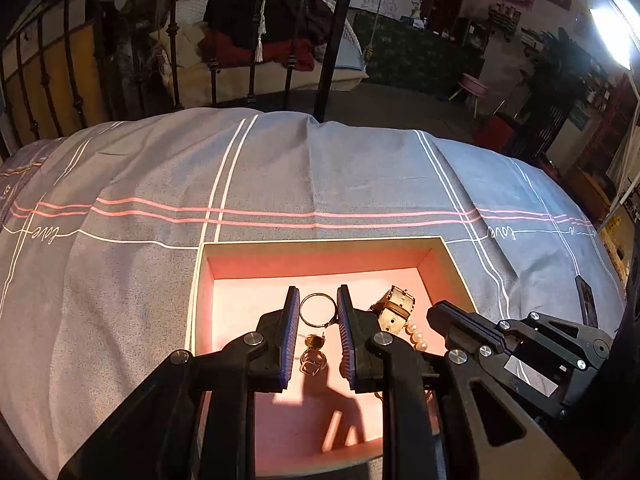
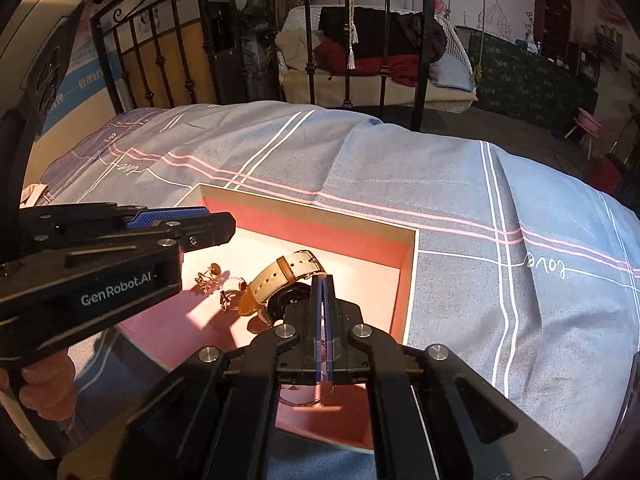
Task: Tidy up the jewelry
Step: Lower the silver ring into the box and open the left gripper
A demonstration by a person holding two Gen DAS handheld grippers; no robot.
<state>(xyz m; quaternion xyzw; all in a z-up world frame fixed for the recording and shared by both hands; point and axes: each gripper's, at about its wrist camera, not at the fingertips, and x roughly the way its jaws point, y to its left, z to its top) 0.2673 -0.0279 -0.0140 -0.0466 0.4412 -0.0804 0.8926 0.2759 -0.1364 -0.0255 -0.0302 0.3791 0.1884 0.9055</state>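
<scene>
A shallow pink-lined box (image 1: 320, 258) (image 2: 408, 280) lies on the bed. In it are a gold hoop earring (image 1: 318, 310), small gold earrings (image 1: 314, 354) (image 2: 210, 276), a watch with a cream strap (image 1: 394, 306) (image 2: 280, 276) and a pearl strand (image 1: 416, 336). My left gripper (image 1: 318, 312) is open over the box, its fingers either side of the hoop. It also shows in the right wrist view (image 2: 224, 226). My right gripper (image 2: 325, 300) (image 1: 436, 312) has its fingers pressed together above the watch; something thin and translucent may sit between the pads.
The box rests on a grey-blue bedspread (image 1: 320, 168) (image 2: 460, 208) with pink and white stripes. A black metal bed rail (image 1: 332, 40) (image 2: 424, 40) stands behind it. Beyond lie a cluttered second bed and a dim room.
</scene>
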